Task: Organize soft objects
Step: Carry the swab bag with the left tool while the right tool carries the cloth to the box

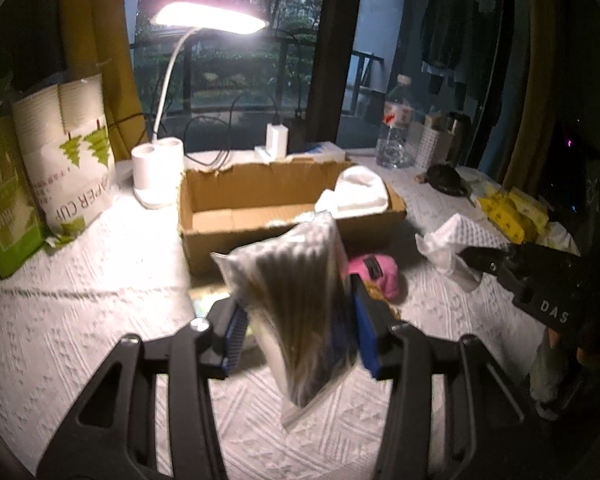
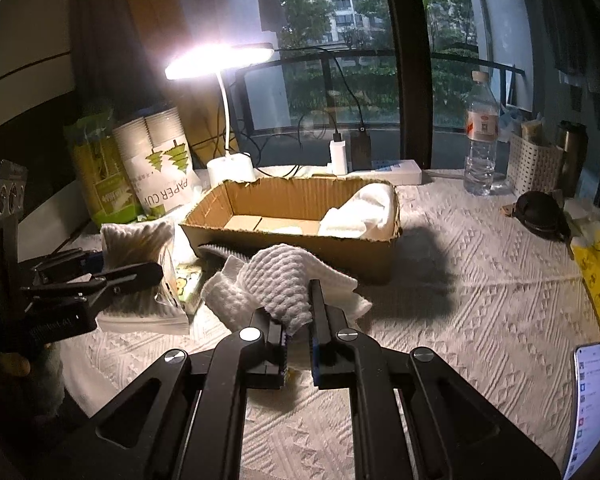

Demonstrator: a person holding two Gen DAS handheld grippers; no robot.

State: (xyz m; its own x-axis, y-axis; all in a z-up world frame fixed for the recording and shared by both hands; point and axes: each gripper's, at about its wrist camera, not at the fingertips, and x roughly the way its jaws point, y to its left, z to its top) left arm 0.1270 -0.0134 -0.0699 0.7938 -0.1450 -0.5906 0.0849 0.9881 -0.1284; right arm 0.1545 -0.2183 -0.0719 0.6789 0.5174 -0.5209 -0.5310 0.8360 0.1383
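Observation:
My left gripper [image 1: 300, 320] is shut on a clear plastic pack of cotton swabs [image 1: 296, 296] and holds it above the table, in front of the cardboard box [image 1: 204, 216]; the pack also shows in the right wrist view [image 2: 140, 264]. My right gripper [image 2: 298, 332] is shut on a white waffle cloth [image 2: 276, 280], lifted just in front of the box [image 2: 300, 248]. A white folded towel [image 1: 360, 192] lies in the box's right end [image 2: 360, 212]. A pink soft item [image 1: 374, 274] lies on the table by the box.
A lit white desk lamp [image 1: 158, 168], a paper cup pack [image 1: 72, 152] and a green bag [image 1: 4, 208] stand at the left. A water bottle [image 2: 480, 140], white basket [image 2: 534, 168], dark round object [image 2: 540, 210], yellow packs [image 1: 508, 212] and a phone [image 2: 588, 404] are at the right.

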